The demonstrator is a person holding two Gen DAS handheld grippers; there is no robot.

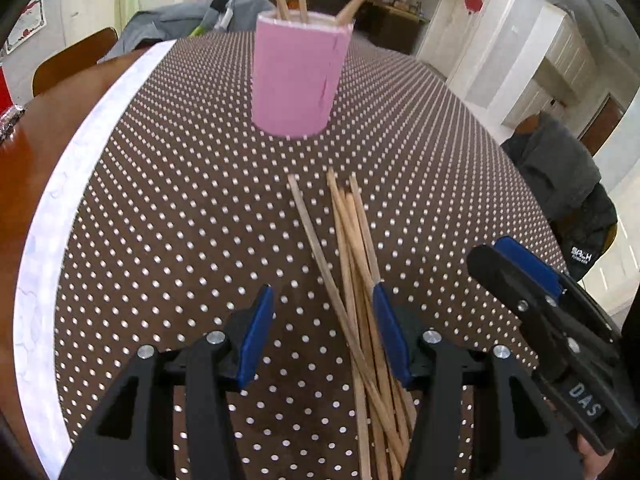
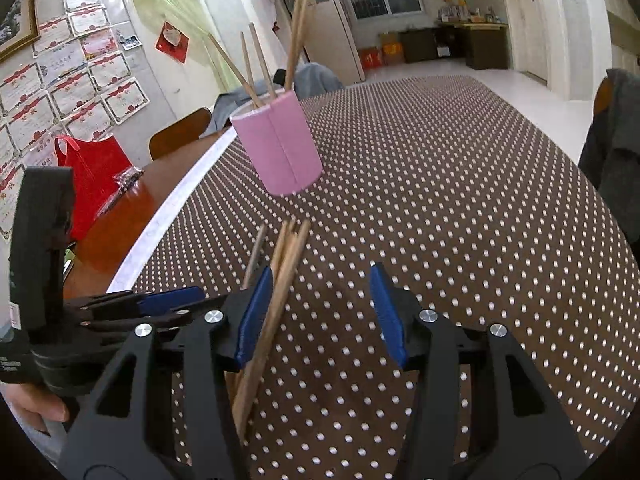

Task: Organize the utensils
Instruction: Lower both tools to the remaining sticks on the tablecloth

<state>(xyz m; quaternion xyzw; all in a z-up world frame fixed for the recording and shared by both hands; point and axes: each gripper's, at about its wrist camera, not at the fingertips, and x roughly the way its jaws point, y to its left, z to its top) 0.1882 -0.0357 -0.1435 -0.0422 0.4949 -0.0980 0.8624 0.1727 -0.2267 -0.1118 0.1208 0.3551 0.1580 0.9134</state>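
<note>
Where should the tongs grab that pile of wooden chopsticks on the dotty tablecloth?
Probably one stick at a time, from above. The loose wooden chopsticks lie flat on the brown polka-dot tablecloth, fanned apart toward the pink cylindrical cup and crossing nearer the camera. The stray outermost stick lies clear of the others there, so straddle it across its width, a finger on each side.

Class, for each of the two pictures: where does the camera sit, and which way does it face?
Left wrist: on the left tool, facing down over loose chopsticks toward the pink cup; right tool shows.
Right wrist: on the right tool, facing the cup; left tool and a hand show.
Shared: cup, chopsticks, dotted tablecloth.
</note>
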